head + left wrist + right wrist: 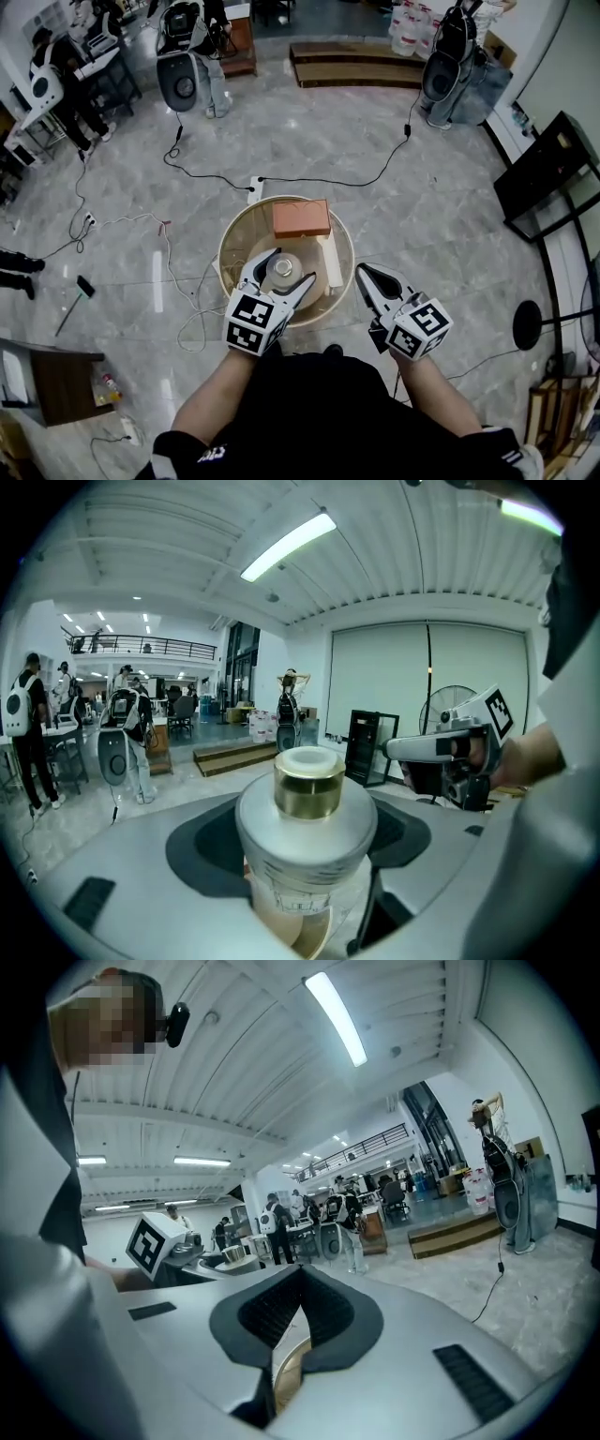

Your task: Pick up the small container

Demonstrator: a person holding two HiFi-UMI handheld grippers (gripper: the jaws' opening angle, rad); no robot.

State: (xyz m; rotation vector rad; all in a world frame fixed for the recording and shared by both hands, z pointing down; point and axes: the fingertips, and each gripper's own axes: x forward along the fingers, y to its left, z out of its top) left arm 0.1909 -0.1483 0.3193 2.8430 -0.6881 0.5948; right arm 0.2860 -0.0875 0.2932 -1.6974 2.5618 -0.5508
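**Small container held over round table**
The left gripper (296, 264) clasps the white, gold-capped small container (307, 808) between wide-set jaws, apparently just clear of the round table (230, 240); the right gripper (364, 274) is clenched empty alongside.

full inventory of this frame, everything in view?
small container: one, white with gold band, between the left gripper's jaws
round table: one, beige, centre
box: one, orange-brown, on the table's far side
cables: several, black and white, beyond the table
standing machines: two, black and white, far side
rack: one, black, far right
left gripper: white, shut on the container
right gripper: white, shut, empty, right of the table
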